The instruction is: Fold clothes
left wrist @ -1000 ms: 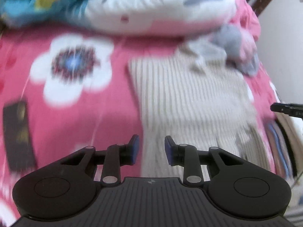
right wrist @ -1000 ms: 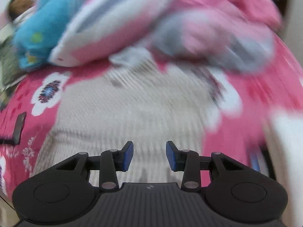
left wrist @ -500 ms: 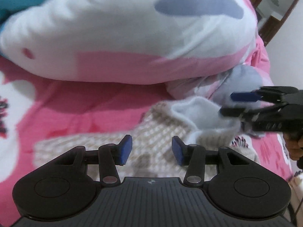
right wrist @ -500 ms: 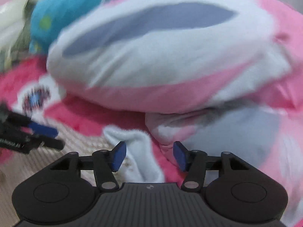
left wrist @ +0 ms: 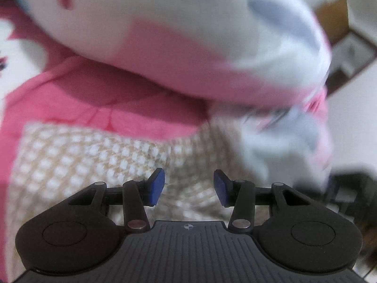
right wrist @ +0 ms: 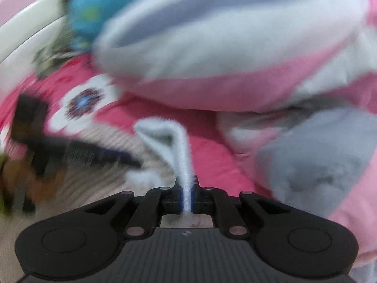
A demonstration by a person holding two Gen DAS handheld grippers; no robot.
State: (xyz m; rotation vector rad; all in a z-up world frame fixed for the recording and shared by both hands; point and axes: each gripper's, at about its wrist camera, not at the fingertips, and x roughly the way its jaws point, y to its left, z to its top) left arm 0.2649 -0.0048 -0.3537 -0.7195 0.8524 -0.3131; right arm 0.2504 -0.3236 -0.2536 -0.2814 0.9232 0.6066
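Note:
A beige knitted garment (left wrist: 82,165) lies flat on the pink flowered bedsheet (left wrist: 94,101). Its white fleecy edge (right wrist: 174,136) stands up at the end nearest the pillow. My right gripper (right wrist: 187,195) is closing its jaws, and the pads press on this fleecy edge. My left gripper (left wrist: 189,186) hovers low over the knit, open, with only fabric beneath and nothing between its fingers. In the right wrist view the left gripper (right wrist: 127,156) shows as a dark blur at the left, over the beige garment (right wrist: 77,188). The same fleecy edge (left wrist: 271,155) appears blurred in the left wrist view.
A big white, pink and grey pillow (left wrist: 188,35) lies just beyond the garment, with a crumpled pink and grey quilt (right wrist: 318,160) to its right. A blue cloth (right wrist: 94,7) and a dark flat object (right wrist: 26,108) are at the left. A wall and door frame (left wrist: 348,54) stand at the right.
Both grippers moved forward and down to the garment's pillow end. The right gripper opened wider, then shut on the white fleecy edge. The left gripper's jaws spread wider.

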